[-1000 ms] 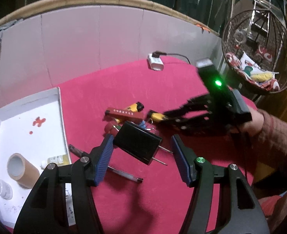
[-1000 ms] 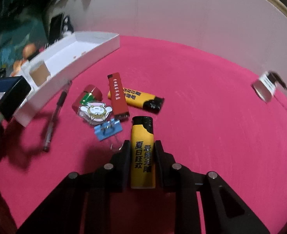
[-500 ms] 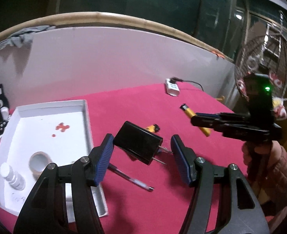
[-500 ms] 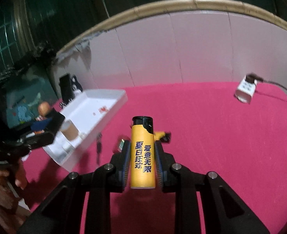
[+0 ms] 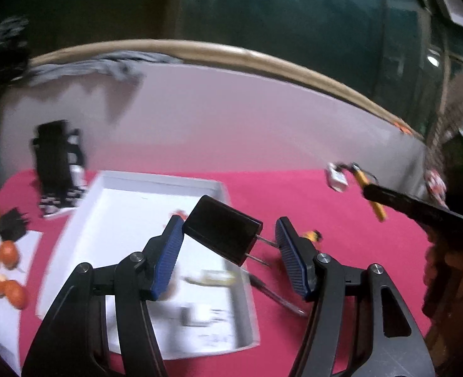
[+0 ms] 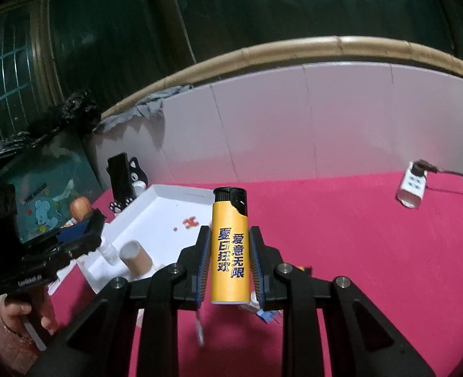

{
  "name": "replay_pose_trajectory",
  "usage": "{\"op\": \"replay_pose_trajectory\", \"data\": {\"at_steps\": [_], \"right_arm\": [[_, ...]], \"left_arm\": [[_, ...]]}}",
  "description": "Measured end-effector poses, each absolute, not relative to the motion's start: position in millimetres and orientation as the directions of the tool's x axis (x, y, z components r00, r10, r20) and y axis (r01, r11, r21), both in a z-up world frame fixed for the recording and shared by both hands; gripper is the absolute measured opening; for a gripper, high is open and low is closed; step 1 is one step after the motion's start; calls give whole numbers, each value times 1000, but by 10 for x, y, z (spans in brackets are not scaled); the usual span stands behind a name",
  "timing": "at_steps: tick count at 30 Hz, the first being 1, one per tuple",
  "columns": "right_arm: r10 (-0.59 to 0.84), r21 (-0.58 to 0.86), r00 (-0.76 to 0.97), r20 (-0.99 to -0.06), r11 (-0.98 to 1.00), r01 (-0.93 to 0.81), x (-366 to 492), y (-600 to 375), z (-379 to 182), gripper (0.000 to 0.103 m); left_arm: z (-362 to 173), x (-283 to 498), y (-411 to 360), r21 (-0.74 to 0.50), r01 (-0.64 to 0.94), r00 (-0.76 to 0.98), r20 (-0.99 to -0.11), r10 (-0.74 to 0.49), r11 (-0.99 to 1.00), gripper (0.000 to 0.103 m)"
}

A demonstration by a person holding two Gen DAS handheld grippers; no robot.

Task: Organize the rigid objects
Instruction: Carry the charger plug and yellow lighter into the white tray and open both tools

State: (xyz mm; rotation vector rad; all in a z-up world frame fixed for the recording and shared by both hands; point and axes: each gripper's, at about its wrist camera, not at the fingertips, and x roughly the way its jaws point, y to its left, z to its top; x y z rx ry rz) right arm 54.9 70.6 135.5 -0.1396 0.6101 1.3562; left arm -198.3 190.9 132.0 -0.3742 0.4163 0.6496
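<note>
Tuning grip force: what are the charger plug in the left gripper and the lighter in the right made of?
Charger plug: likely hard plastic, glossy black faces, with two bare metal prongs. Lighter: probably plastic body with a matte yellow printed wrap and a black cap.

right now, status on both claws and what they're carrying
Left claw shut on black plug, above white tray. Right claw shut on yellow lighter, clear of the red cloth. Nothing between either load and the tray.
</note>
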Motion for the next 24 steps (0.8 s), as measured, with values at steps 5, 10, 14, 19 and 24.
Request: {"op": "replay_pose_trajectory", "data": {"at_steps": [5, 10, 14, 19, 24], "right_arm": [[881, 238, 65, -469, 197, -951, 417, 837, 1455, 23], [878, 224, 39, -477, 164, -961, 244, 1011, 1488, 23], [871, 218, 18, -490, 143, -965, 118, 1164, 1482, 23], [854, 234, -19, -520, 121, -965, -13, 1406, 1420, 23], [819, 274, -68, -570, 112, -955, -96, 1685, 1260, 23]], "left_arm": [[1359, -2434, 2188, -257, -719, 678, -460, 573, 645, 61], [1347, -2703, 2375, -270, -773, 627, -462, 627, 574, 61], [1259, -2765, 2477, -276, -792, 605, -478, 637, 545, 61], [1163, -2692, 2596, -260, -802, 587, -508, 630, 538, 61], [1060, -2473, 2791, -225, -813, 562, -545, 622, 537, 61]]}}
